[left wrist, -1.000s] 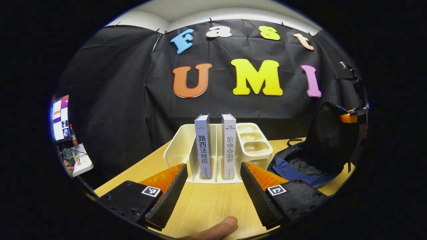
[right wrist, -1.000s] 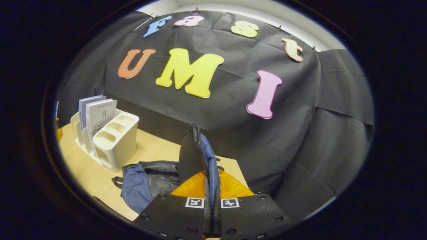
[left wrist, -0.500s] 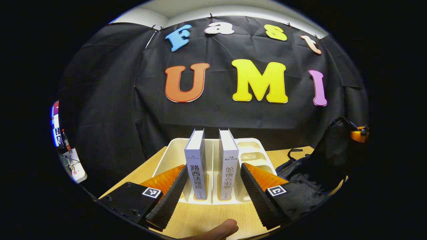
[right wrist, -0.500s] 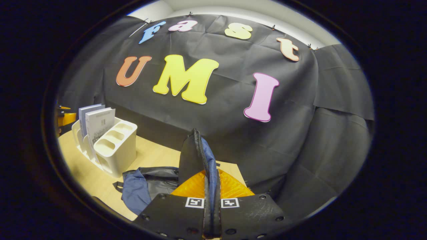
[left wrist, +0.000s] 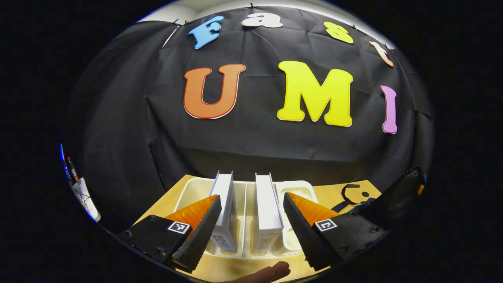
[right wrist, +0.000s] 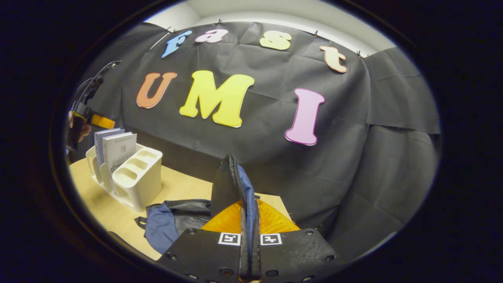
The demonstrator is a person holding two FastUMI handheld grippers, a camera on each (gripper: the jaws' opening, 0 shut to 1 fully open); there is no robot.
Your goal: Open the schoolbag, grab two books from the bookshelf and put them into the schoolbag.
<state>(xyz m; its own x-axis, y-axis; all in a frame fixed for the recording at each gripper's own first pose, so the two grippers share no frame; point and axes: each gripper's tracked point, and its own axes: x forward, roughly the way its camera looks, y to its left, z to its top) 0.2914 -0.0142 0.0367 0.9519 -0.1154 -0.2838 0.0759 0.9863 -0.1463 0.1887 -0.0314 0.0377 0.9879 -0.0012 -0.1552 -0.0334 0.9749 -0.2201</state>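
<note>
1. The left gripper (left wrist: 249, 232) has come in over the two books (left wrist: 246, 212) since a moment ago; its fingers stand wide apart, one on each outer side of the pair, nothing clamped yet.
2. That reads as the grab about to start (my judgement).
3. The books stand upright in the white bookshelf (left wrist: 188, 192), directly ahead.
4. The right gripper (right wrist: 249, 251) is closed together on the schoolbag (right wrist: 184, 216) flap, holding it up.
5. Spine lettering is too foreshortened to read.
</note>
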